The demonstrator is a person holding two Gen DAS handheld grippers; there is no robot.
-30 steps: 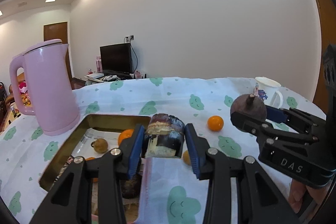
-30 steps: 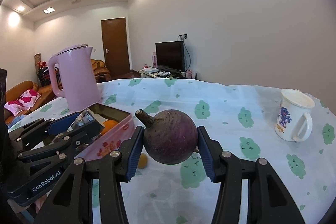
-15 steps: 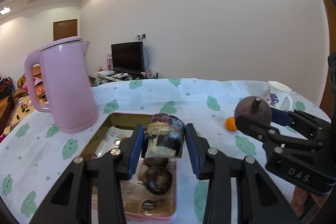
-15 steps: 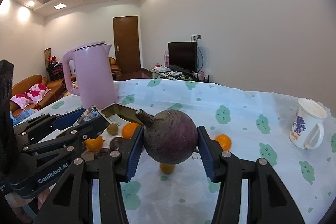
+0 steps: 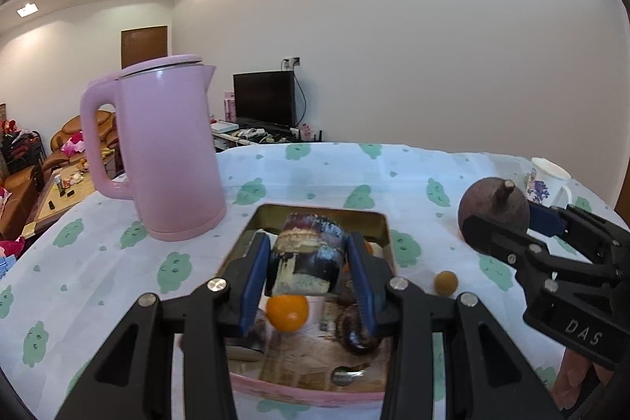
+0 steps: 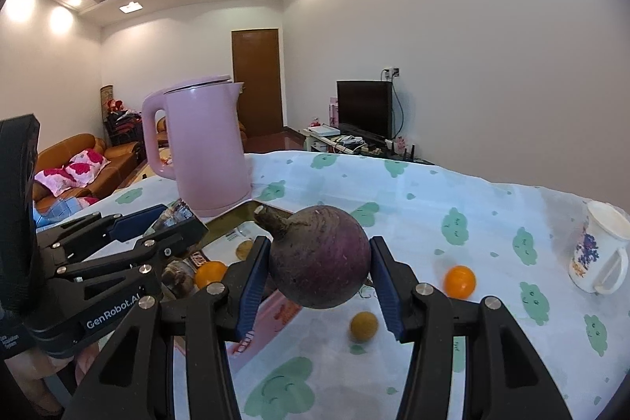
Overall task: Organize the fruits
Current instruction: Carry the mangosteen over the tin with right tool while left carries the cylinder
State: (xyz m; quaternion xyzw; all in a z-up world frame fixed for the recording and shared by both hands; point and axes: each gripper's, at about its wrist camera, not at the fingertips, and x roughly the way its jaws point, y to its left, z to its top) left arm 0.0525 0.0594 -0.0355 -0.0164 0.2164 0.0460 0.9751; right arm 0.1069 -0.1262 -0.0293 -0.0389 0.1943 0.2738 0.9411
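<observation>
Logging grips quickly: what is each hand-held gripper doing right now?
Left hand-held gripper: closed on a dark fruit piece.
Right hand-held gripper: closed on a round purple fruit.

I note a tin (image 5: 384,231) on the table (image 5: 315,176), with the kettle (image 5: 169,152) standing just beside its far left corner. In the tin lie an orange (image 5: 286,311) and, to its right, a mangosteen (image 5: 352,335). Right of the tin, on the cloth, sits a longan (image 5: 445,282); a second orange (image 6: 459,281) lies beyond it, apart. The mug (image 6: 596,254) stands well off at the table's right edge.
</observation>
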